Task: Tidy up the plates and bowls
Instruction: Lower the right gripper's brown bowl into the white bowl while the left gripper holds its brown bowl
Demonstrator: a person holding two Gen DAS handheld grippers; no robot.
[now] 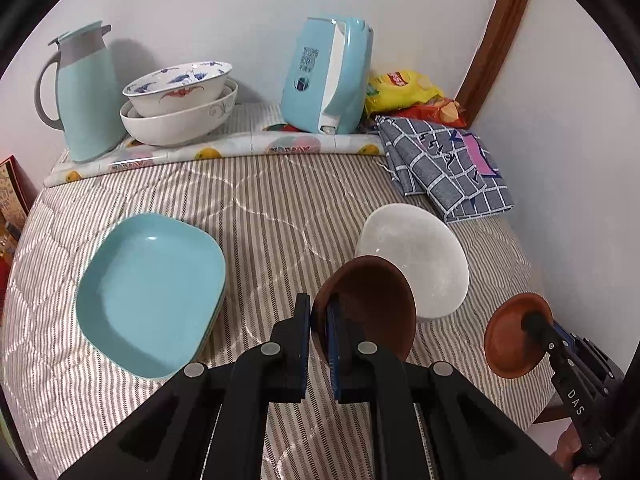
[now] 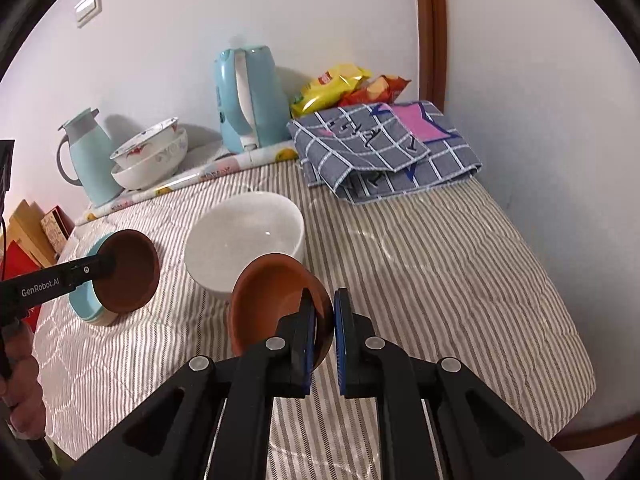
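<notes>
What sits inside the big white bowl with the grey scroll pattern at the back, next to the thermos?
A blue-and-red patterned bowl is nested in the scroll-pattern bowl, tilted, its rim well above the outer rim. Anything beneath the nested bowl is hidden.

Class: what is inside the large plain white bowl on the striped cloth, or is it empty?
Empty. The right wrist view looks into the large plain white bowl and shows only bare, glossy white interior, nothing inside.

Matt brown bowls (image 1: 372, 300) – clay-like; glossy white bowl (image 1: 420, 252); quilted striped cloth (image 1: 260, 208); wooden frame (image 1: 496, 40)
</notes>
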